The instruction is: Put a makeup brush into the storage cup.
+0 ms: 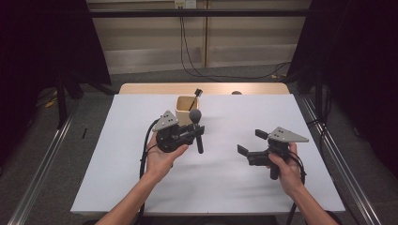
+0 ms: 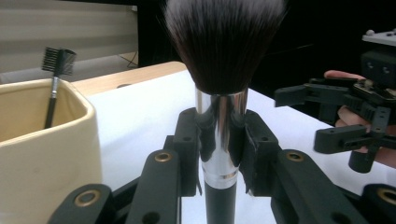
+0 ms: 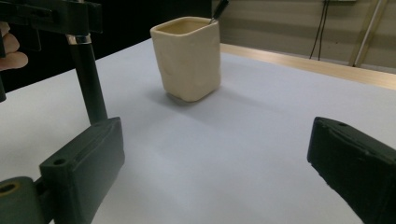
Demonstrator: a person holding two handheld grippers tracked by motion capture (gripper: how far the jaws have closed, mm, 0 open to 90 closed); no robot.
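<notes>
Upright, a brush (image 2: 219, 98) is clamped by its metal collar between the jaws of the left gripper (image 1: 193, 133), bristles up, above the white counter (image 1: 141, 187) and just in front of a cream cup (image 1: 187, 108). A small comb brush (image 2: 57, 63) is propped inside that cup. The right gripper (image 1: 248, 143) is held well apart to the right, jaws wide and empty. A wooden strip (image 1: 141, 88) is seen along the counter's far edge, with grey floor, cables (image 1: 187, 56) and dark curtains (image 1: 42, 42) beyond.

Brush (image 2: 219, 116): glossy chrome ferrule, soft bristles, matt black handle. Cup (image 3: 188, 58): matt cream, ceramic-looking. Table (image 1: 225, 183): smooth white.
</notes>
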